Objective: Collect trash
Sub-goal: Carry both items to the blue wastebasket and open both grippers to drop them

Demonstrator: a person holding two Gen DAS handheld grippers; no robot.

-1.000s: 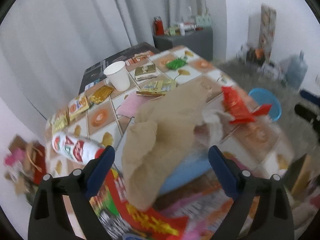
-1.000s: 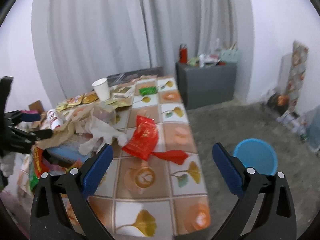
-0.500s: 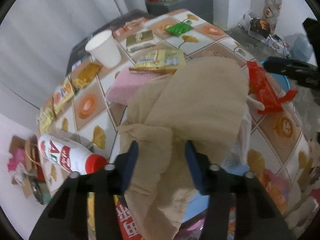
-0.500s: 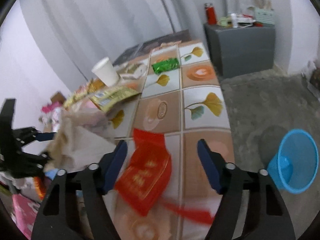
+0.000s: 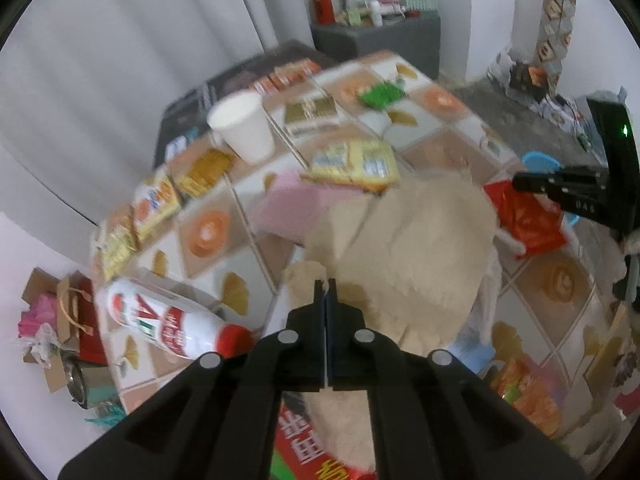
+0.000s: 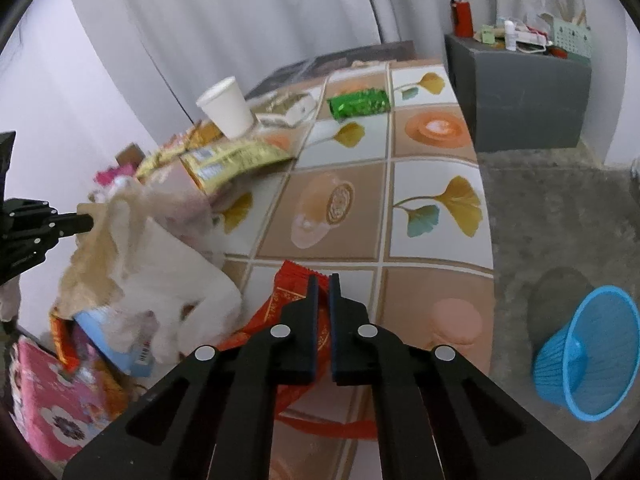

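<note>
My left gripper [image 5: 326,292] is shut on the edge of a crumpled brown paper bag [image 5: 404,248] that lies on the tiled table [image 5: 440,140]. My right gripper [image 6: 323,284] is shut on a red foil wrapper [image 6: 288,304] at the table's near edge. The same wrapper [image 5: 528,220] shows in the left wrist view under the right gripper. The brown bag [image 6: 116,232] and white crumpled plastic [image 6: 188,288] lie left of the wrapper. A blue trash basket [image 6: 588,352] lies tilted on the grey floor to the right.
A white paper cup [image 5: 242,128], a green packet [image 5: 380,94], yellow snack packets [image 5: 354,164], a pink cloth [image 5: 288,204] and a red-capped white bottle [image 5: 168,324] lie on the table. A grey cabinet [image 6: 520,100] stands behind. Bags sit on the floor at left [image 5: 60,320].
Both grippers have gone from wide open to shut. The left closed on the brown bag and the right came down and closed on the red wrapper.
</note>
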